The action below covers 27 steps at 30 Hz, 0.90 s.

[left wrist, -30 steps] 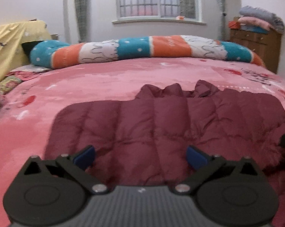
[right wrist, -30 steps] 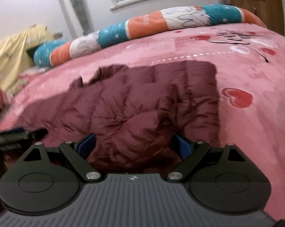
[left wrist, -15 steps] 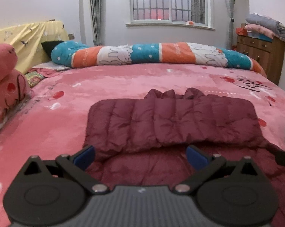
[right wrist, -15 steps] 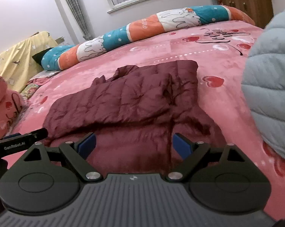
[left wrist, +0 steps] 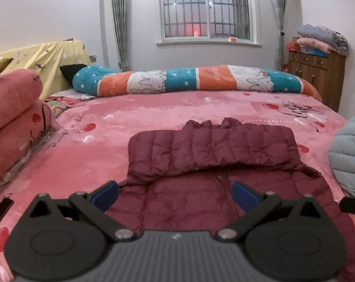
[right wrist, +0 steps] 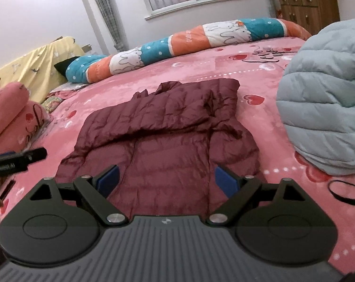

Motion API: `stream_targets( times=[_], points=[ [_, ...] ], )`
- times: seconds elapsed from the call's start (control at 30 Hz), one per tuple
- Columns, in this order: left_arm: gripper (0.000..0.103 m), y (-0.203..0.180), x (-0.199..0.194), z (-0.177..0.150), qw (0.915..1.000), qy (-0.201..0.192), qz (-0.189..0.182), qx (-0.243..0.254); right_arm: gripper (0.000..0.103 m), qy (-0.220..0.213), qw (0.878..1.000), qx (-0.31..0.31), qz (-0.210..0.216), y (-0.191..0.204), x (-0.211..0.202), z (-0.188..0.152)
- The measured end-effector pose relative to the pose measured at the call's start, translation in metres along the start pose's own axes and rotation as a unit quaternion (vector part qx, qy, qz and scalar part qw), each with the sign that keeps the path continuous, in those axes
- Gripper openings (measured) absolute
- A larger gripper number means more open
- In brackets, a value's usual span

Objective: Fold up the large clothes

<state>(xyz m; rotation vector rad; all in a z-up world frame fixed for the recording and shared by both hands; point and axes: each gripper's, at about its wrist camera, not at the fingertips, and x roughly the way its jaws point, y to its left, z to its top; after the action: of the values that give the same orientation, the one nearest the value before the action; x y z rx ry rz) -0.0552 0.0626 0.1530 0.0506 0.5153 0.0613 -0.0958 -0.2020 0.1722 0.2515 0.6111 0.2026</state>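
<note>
- The jacket (left wrist: 210,164) lies straight ahead of both sets of fingers, its folded edge crosswise.
- The left gripper (left wrist: 175,193) and right gripper (right wrist: 165,179) are spread wide, empty (neither clearly nearer).

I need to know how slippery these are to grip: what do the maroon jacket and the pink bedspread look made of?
The maroon jacket looks like a thin synthetic shell with puffy fill: stitched quilted channels, fine crinkles, faint sheen. The pink bedspread looks like soft matte fleece, with a fuzzy, patchy nap. Both are guesses from looks alone.
</note>
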Motion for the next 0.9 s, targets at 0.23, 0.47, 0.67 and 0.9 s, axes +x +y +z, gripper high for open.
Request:
stream_targets(
  times=[0.23,0.47,0.67,0.9],
  points=[
    [0.102,0.008,-0.033,-0.008,0.9998,-0.013,0.006,0.011,0.103,0.004,1.0,-0.007,-0.014,-0.006,-0.025,-0.014],
    [0.102,0.022,-0.058,-0.019,0.9997,-0.018,0.014,0.003,0.103,0.004,0.999,0.008,-0.038,-0.017,-0.042,-0.026],
    [0.102,0.03,-0.07,-0.027,0.9996,-0.016,0.022,0.0,0.103,0.011,0.998,0.018,-0.052,-0.019,-0.043,-0.036],
    [0.102,0.039,-0.078,-0.03,0.9993,-0.017,0.033,-0.002,0.103,0.015,0.998,0.031,-0.056,-0.021,-0.048,-0.045]
  ],
)
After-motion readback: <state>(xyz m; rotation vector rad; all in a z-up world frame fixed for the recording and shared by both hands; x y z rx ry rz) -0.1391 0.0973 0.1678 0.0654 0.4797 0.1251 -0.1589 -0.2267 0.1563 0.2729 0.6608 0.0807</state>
